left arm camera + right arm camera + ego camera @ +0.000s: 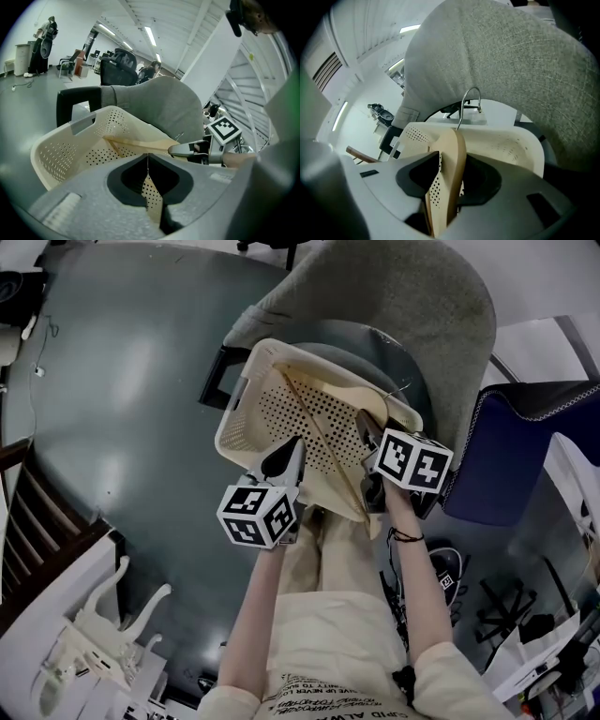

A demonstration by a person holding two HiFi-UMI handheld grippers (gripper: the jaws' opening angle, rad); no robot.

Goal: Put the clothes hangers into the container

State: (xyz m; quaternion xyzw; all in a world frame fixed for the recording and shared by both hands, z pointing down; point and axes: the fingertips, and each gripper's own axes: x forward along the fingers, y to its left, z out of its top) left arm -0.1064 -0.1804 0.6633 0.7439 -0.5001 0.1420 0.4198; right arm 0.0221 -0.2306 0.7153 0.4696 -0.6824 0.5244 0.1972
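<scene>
One hanger (451, 187) between right tongs (452, 153), in basket (511, 140)

1. Head view: from above and behind the fingers, steeply down on the left gripper (293, 446) and right gripper (368, 432).
2. Left gripper view: close behind its own fingers (84, 197), facing along them.
3. Right gripper view: close behind its fingers (379, 183), likewise.
4. All three share the cream perforated plastic basket (239, 409) (51, 154) (511, 140) just ahead of the fingers.

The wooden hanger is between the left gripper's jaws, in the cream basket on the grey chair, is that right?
Not the left. The right gripper view shows the wooden hanger between the right gripper's jaws, in the cream basket on the grey chair.
</scene>
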